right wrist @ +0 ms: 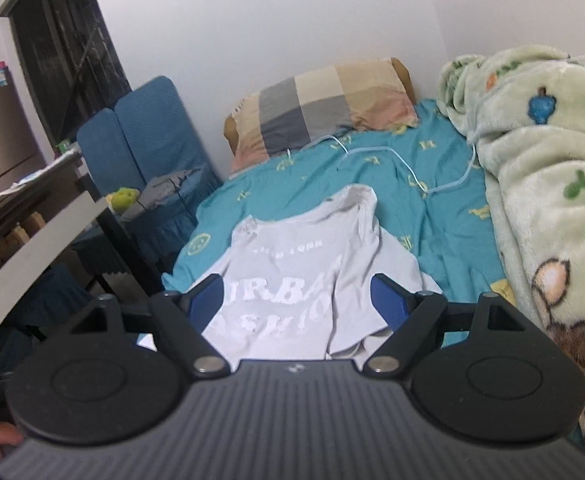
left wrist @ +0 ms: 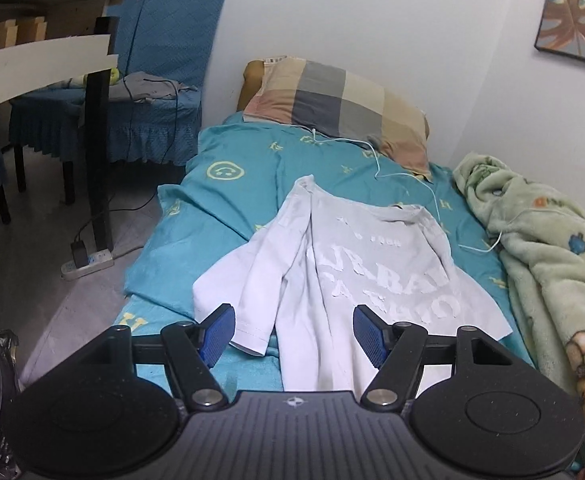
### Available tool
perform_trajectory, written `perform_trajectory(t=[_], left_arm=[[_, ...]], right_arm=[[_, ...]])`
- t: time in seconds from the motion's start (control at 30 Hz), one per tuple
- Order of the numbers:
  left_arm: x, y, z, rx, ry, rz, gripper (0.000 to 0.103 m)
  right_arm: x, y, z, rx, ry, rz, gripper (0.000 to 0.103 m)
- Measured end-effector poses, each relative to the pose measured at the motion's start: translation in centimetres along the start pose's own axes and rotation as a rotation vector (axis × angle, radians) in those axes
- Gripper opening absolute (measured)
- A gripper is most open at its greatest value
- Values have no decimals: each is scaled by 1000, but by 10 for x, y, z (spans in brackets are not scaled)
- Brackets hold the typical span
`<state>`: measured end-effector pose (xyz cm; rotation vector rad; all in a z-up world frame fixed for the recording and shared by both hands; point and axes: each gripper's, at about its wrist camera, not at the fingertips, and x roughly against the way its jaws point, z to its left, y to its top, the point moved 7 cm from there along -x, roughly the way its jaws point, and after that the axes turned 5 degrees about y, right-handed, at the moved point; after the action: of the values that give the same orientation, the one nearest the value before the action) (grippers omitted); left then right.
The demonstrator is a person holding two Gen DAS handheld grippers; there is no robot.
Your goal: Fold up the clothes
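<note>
A light grey T-shirt with white lettering lies spread on the teal bed sheet, one sleeve folded over its left side. My left gripper hovers over the shirt's near hem, its blue pads wide apart and holding nothing. In the right wrist view the same T-shirt lies ahead. My right gripper stands open above its lower part, with no cloth pinched.
A checked pillow lies at the bed's head, with a white cable trailing across the sheet. A pale green fleece blanket is heaped on the bed's right side. Blue-covered chairs and a table stand left of the bed.
</note>
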<state>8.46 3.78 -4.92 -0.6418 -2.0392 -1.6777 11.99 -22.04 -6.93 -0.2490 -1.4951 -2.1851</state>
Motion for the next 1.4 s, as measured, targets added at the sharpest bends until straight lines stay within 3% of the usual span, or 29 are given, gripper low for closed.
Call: perform_trajectory(t=[0.4, 0.7, 0.9, 0.93, 1.0, 1.07, 1.27, 1.4], left_arm=[[-26, -2, 8, 35, 70, 36, 68], [-73, 1, 13, 1, 126, 81, 70], [-111, 5, 23, 9, 142, 93, 67], [-116, 5, 25, 16, 144, 95, 65], [-127, 5, 30, 31, 149, 107, 45], [-133, 6, 34, 34, 148, 120, 7], [-114, 48, 59, 178, 113, -14, 2], [-117, 88, 78, 259, 92, -31, 2]], right_arm=[[-9, -9, 6, 12, 4, 22, 82], [-1, -11, -13, -103, -48, 34, 82], [-9, -12, -22, -170, -21, 53, 82], [-12, -13, -23, -176, -14, 55, 82], [-18, -14, -24, -187, -11, 71, 82], [-23, -17, -25, -206, 0, 91, 82], [-20, -21, -22, -214, 11, 106, 82], [-22, -23, -23, -220, 5, 121, 82]])
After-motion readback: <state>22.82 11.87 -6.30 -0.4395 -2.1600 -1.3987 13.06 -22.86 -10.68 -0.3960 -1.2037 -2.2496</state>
